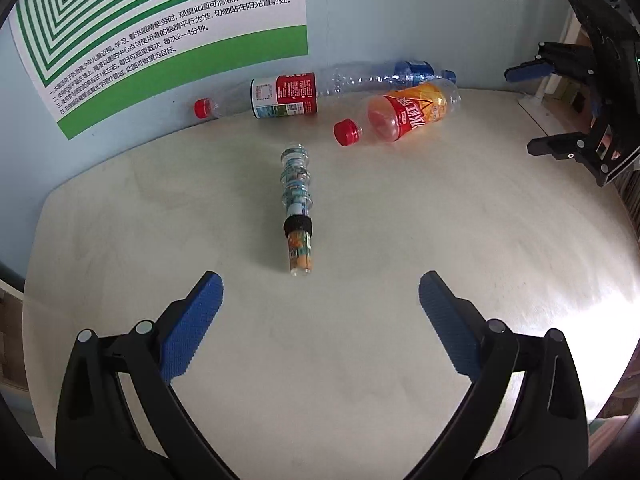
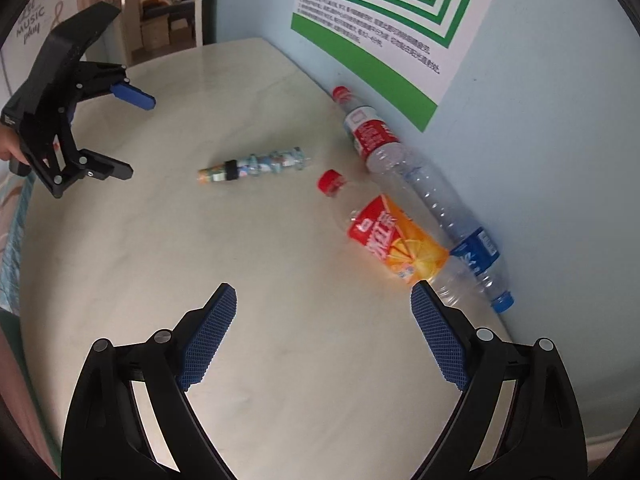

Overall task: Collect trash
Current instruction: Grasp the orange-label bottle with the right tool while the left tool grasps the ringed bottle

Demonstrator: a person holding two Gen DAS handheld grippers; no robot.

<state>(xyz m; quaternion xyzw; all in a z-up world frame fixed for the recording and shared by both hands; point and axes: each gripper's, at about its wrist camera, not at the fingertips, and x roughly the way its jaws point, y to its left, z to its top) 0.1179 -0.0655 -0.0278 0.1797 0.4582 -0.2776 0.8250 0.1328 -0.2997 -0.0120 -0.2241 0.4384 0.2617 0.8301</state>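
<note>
Left wrist view: small taped tube of crushed bottles lying on the bench, straight ahead of the left claw, long axis pointing away along the fingers. Both claws spread wide and holding nothing, right claw nearer the orange-label bottle and clear bottles by the wall. No bin visible anywhere; contents of the tube hard to make out.

A pale, glossy table with a rounded edge stands against a blue wall. At its middle lies a thin crushed bottle with a black band, pointing toward 12 o'clock in the left wrist view. At 1 o'clock lies an orange bottle with a red cap, and behind it along the wall a red-label bottle and a blue-label bottle.
</note>
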